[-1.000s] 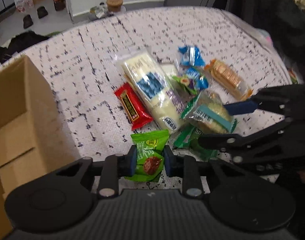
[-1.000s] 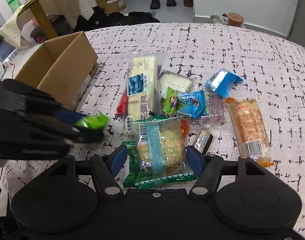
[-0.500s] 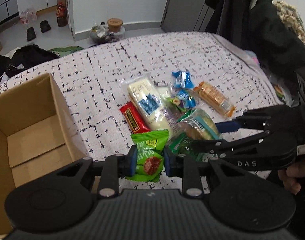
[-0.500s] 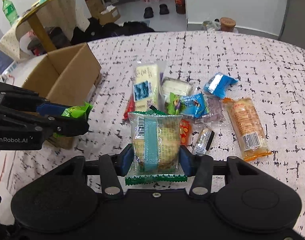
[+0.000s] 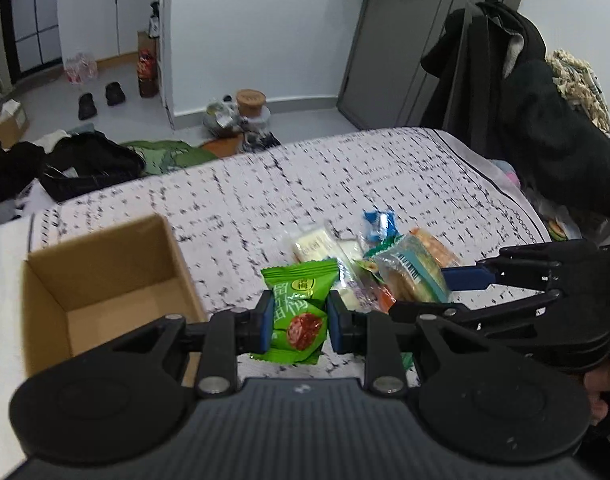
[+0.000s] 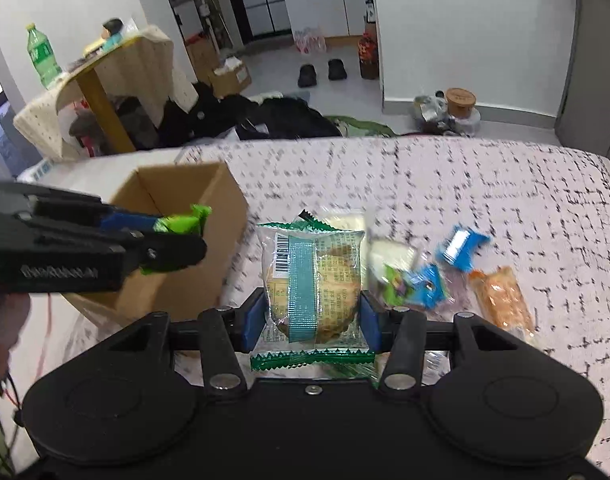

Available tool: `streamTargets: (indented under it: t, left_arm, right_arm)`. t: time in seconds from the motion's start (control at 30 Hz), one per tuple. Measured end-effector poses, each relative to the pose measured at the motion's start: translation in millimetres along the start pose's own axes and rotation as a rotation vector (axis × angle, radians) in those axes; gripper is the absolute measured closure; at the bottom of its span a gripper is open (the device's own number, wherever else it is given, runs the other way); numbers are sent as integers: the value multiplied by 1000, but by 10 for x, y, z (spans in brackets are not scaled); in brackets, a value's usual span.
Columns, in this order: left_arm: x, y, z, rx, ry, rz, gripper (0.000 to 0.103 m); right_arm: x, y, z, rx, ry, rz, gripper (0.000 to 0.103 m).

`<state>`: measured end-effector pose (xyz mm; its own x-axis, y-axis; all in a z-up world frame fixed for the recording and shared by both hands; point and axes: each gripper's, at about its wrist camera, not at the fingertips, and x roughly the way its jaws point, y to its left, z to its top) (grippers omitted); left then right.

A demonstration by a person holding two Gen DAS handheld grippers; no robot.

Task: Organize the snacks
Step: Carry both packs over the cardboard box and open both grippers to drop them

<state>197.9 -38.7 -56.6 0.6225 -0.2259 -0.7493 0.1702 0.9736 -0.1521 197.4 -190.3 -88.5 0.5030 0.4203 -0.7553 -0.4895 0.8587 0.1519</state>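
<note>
A white cloth [image 6: 445, 184] with black dashes covers the surface that carries everything — whether a bed or a desk lies under it cannot be told. Beyond its far edge the floor holds dark clothes [image 5: 89, 164], a pair of slippers [image 6: 321, 73] and a cork-lidded jar [image 6: 460, 101] against a white wall. A grey door [image 5: 401, 40] stands to the right, with a dark coat [image 5: 505, 92] hung beside it. A cloth-draped side table [image 6: 105, 80] carries a green bottle [image 6: 43, 56].

An open cardboard box [image 5: 101, 280] sits near the left edge of the cloth, nothing visible inside it. The left gripper [image 5: 299, 318] has its jaws clamped on a green snack pack [image 5: 299, 312] with a red round picture on it, held in the air just right of the box's rim. The right gripper [image 6: 311, 316] has its jaws pressed on the sides of a clear-wrapped biscuit [image 6: 315, 280] with a teal stripe, a barcode and zigzag green ends; those jaws have just been closing in on it.

The remaining snacks lie bunched toward the near right of the cloth — a pale long pack [image 5: 311, 244], a blue wrapper [image 6: 461, 250], a green-and-blue pack [image 6: 415, 286] and an orange cracker sleeve [image 6: 501, 300].
</note>
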Motion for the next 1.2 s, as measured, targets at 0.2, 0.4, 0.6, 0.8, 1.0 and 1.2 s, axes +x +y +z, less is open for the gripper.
streamTargets:
  t: [0.2, 0.4, 0.6, 0.8, 1.0, 1.2]
  left_arm:
    - [-181, 196, 5, -32, -30, 46, 77]
    - [-319, 435, -32, -64, -48, 87, 77]
    - [-372, 683, -122, -105, -47, 122, 77]
    - [-360, 950, -225, -159, -49, 166, 77]
    - [-276, 1276, -299, -242, -51, 215, 77]
    - [-227, 1544, -337, -329, -67, 228, 77]
  right_arm:
    - [-37, 233, 149, -6, -30, 26, 55]
    - [-3, 431, 279, 6, -31, 44, 55]
    - [85, 665, 341, -22, -34, 52, 55]
    - [219, 869, 395, -32, -18, 68, 55]
    - [463, 1066, 436, -43, 8, 70, 55]
    - [678, 1181, 502, -51, 17, 71, 55]
